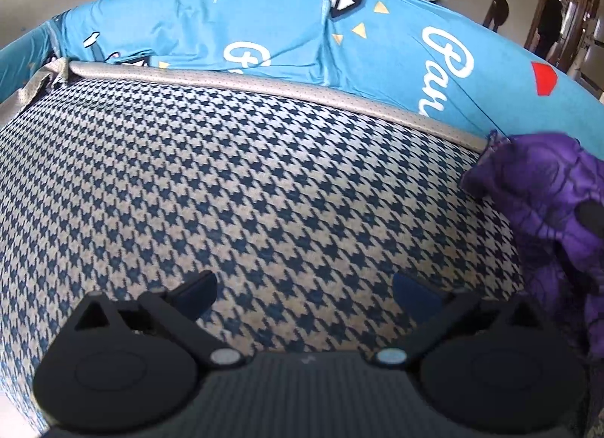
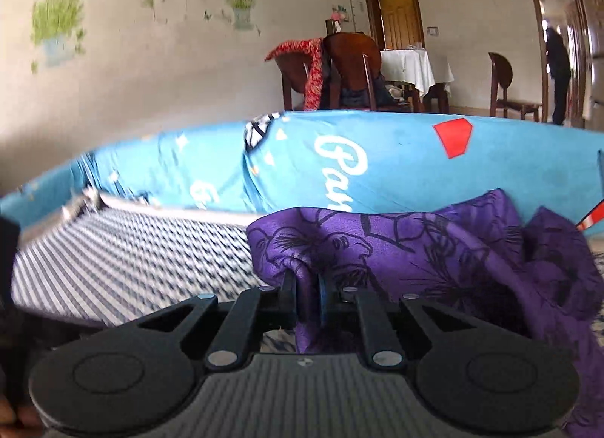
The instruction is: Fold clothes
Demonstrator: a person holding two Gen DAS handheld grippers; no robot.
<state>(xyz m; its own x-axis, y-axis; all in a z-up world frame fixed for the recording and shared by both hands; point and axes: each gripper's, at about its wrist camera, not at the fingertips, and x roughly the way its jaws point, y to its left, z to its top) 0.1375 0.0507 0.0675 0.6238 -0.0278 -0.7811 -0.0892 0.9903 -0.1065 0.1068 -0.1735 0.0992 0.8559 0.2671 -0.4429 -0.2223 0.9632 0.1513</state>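
A purple cloth with a black flower print (image 2: 434, 245) lies bunched on a houndstooth seat cushion (image 2: 143, 264). My right gripper (image 2: 305, 287) is shut on a fold of this cloth at its near left edge. In the left wrist view the same purple cloth (image 1: 547, 204) sits crumpled at the right side of the houndstooth seat cushion (image 1: 234, 188). My left gripper (image 1: 304, 292) hangs open just above the bare cushion, left of the cloth, with nothing between its fingers.
A blue printed cover (image 1: 264, 30) drapes the sofa back behind the cushion, with grey piping (image 1: 264, 83) along its base. Behind the sofa stand wooden chairs (image 2: 351, 68), a white-clothed table (image 2: 407, 64) and a person in a doorway (image 2: 558, 71).
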